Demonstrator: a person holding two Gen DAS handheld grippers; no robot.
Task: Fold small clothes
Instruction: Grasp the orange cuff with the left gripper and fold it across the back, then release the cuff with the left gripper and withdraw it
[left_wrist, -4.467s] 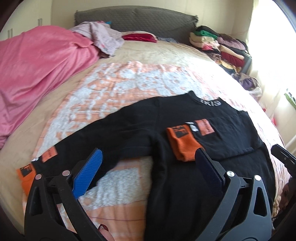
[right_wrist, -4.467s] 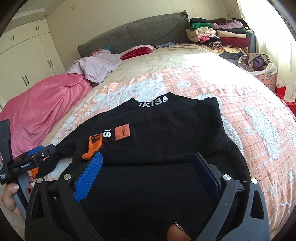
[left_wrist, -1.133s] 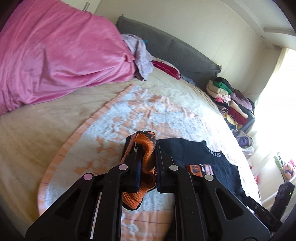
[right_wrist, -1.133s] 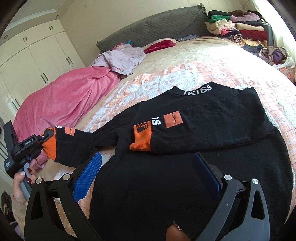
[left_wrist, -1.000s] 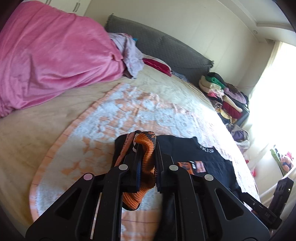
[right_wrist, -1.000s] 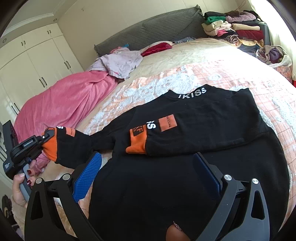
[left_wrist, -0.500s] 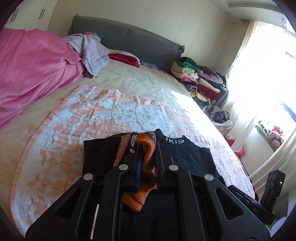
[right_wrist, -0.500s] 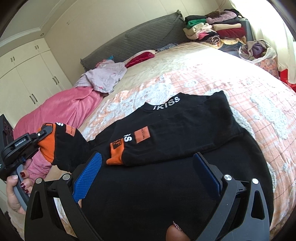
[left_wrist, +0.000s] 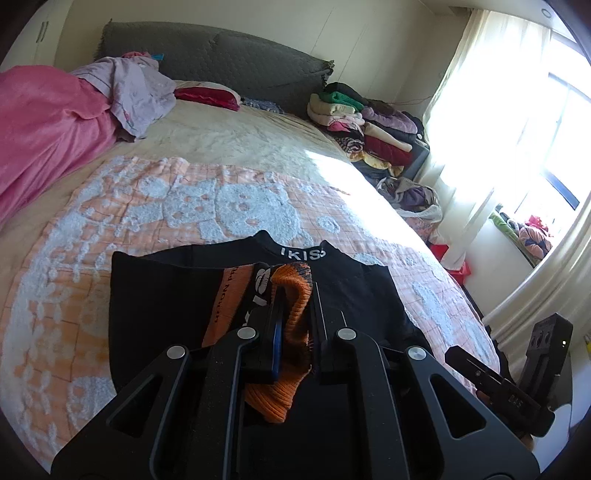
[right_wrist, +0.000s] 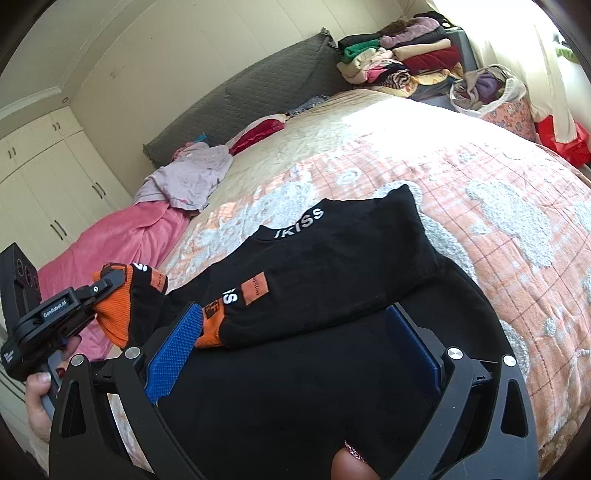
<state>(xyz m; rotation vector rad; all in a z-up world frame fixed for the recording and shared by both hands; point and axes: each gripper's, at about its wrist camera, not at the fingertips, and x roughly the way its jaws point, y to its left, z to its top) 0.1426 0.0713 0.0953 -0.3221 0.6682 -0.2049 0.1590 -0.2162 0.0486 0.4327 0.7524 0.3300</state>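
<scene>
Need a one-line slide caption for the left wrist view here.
Left tool shut on the orange cuff of a black sweater, held above the garment spread on the bed.

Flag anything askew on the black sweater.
Nothing damaged. One sleeve already lies folded across the black sweater; the other, its orange cuff clamped in the left tool, hangs lifted mid-fold.
</scene>
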